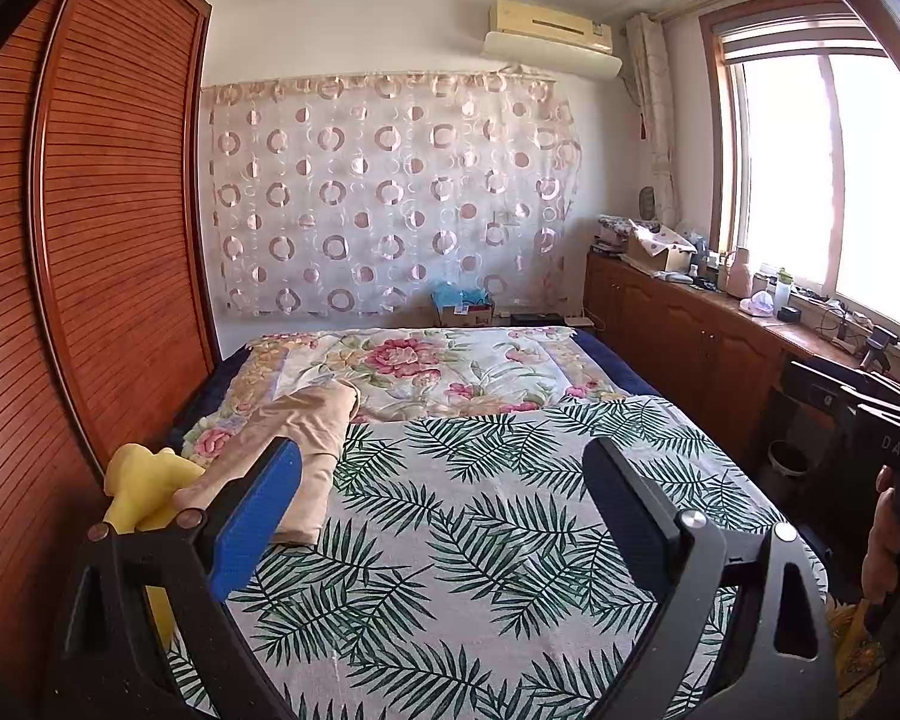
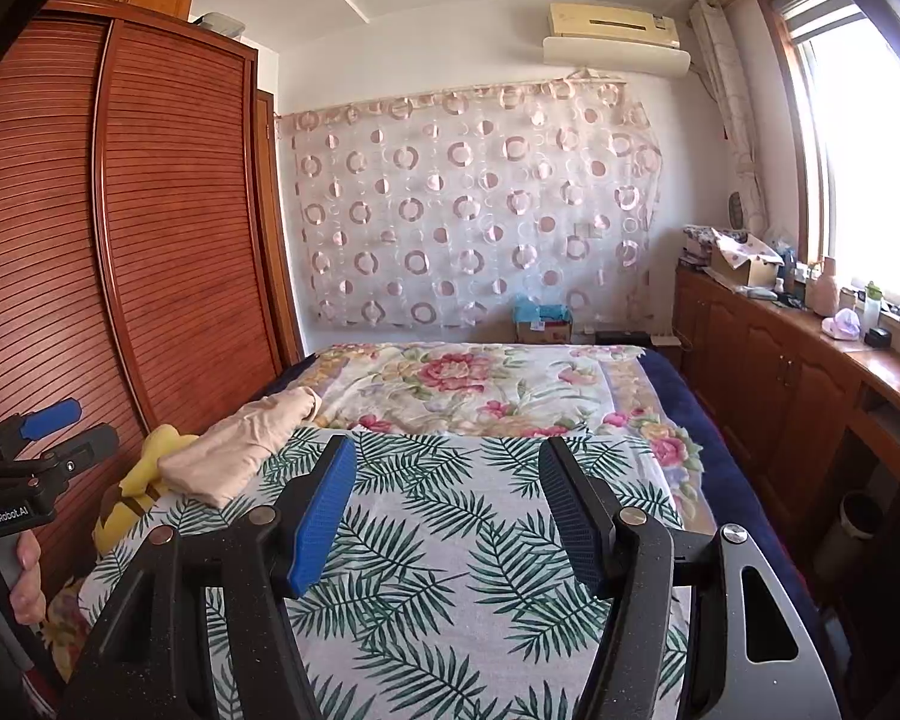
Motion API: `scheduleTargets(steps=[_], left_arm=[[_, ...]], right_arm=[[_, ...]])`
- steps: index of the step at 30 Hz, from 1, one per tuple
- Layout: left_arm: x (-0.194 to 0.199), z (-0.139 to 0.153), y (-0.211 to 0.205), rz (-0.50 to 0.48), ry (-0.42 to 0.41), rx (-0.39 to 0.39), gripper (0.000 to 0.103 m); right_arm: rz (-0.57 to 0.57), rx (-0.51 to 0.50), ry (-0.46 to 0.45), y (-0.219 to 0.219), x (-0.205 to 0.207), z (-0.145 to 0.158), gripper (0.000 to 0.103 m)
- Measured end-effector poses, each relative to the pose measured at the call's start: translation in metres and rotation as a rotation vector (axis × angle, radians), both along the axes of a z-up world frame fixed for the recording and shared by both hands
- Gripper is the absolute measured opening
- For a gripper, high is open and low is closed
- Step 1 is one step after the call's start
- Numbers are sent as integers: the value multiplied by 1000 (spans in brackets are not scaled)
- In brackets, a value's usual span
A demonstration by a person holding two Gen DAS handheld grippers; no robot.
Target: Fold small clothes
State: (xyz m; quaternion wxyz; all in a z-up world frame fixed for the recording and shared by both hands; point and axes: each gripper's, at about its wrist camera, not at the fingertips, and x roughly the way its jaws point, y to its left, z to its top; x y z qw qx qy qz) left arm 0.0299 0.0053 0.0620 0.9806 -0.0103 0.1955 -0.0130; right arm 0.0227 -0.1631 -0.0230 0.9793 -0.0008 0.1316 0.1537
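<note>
A beige folded garment [image 1: 306, 450] lies on the left side of the bed, half on the palm-leaf sheet [image 1: 480, 510]; it shows again in the right wrist view [image 2: 240, 450]. My left gripper [image 1: 444, 480] hovers over the leaf sheet with its jaws wide apart and nothing between them; its blue finger [image 1: 258, 516] covers part of the garment. My right gripper [image 2: 450, 498] is open above the same sheet, empty. The left gripper also appears at the left edge of the right wrist view [image 2: 66, 426], held by a hand.
A yellow plush toy [image 1: 144, 486] sits at the bed's left edge against the wooden wardrobe [image 1: 102, 240]. A floral quilt [image 1: 438, 372] covers the far half of the bed. A low wooden cabinet [image 1: 690, 336] with clutter runs under the window on the right.
</note>
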Motion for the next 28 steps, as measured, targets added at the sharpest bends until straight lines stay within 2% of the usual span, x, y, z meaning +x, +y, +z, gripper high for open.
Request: scheduleTargets(steps=[28], left_arm=[[0,2,3,0,-3,0,95]], right_arm=[[0,5,-6,-4,-1,1,65]])
